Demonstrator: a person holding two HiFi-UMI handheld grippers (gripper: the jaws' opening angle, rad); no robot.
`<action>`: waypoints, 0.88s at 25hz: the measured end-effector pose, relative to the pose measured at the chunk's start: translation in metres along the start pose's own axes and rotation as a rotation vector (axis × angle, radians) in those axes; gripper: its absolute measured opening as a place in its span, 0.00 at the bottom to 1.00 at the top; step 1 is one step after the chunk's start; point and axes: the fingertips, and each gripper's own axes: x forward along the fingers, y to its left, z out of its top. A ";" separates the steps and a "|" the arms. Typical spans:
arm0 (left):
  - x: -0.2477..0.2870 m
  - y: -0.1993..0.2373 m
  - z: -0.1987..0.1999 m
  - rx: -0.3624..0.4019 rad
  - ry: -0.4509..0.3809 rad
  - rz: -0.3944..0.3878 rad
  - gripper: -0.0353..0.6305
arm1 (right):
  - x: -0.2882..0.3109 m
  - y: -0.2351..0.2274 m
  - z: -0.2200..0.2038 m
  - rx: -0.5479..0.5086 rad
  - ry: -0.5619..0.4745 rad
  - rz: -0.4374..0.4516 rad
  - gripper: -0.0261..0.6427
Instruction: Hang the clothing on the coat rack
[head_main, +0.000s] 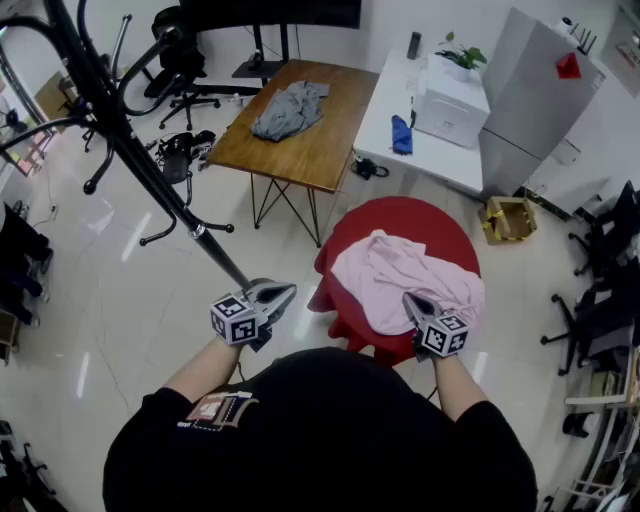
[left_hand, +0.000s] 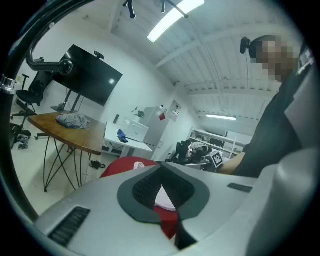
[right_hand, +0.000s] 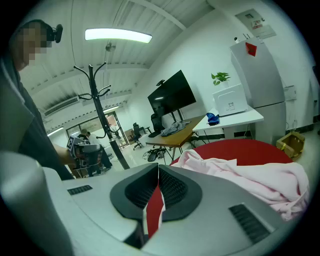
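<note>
A pale pink garment (head_main: 400, 278) lies crumpled on a round red table (head_main: 400, 215); in the right gripper view the garment (right_hand: 250, 177) spreads just ahead and to the right of the jaws. The black coat rack (head_main: 110, 120) slants from the upper left down to its pole's lower part beside my left gripper (head_main: 288, 291). That gripper is shut and empty, left of the table. My right gripper (head_main: 409, 299) is also shut with nothing in it, its tip at the near edge of the pink garment. Seen from the right gripper, the rack (right_hand: 100, 107) stands upright at the left.
A wooden table (head_main: 320, 150) with a grey garment (head_main: 290, 108) stands beyond the red table. A white desk (head_main: 385, 130) holds a blue cloth (head_main: 401, 135) and a white box (head_main: 450, 105). Office chairs (head_main: 175, 60) stand at the back left, a cardboard box (head_main: 508, 218) at the right.
</note>
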 end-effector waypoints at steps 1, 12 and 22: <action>-0.001 0.000 0.000 0.003 0.002 0.000 0.06 | 0.006 -0.005 0.004 -0.006 -0.002 -0.016 0.05; -0.051 0.015 -0.006 -0.011 0.006 0.088 0.06 | 0.112 -0.020 0.012 -0.079 0.072 -0.046 0.23; -0.102 0.034 -0.001 -0.026 0.006 0.176 0.06 | 0.191 -0.070 -0.019 -0.067 0.160 -0.232 0.35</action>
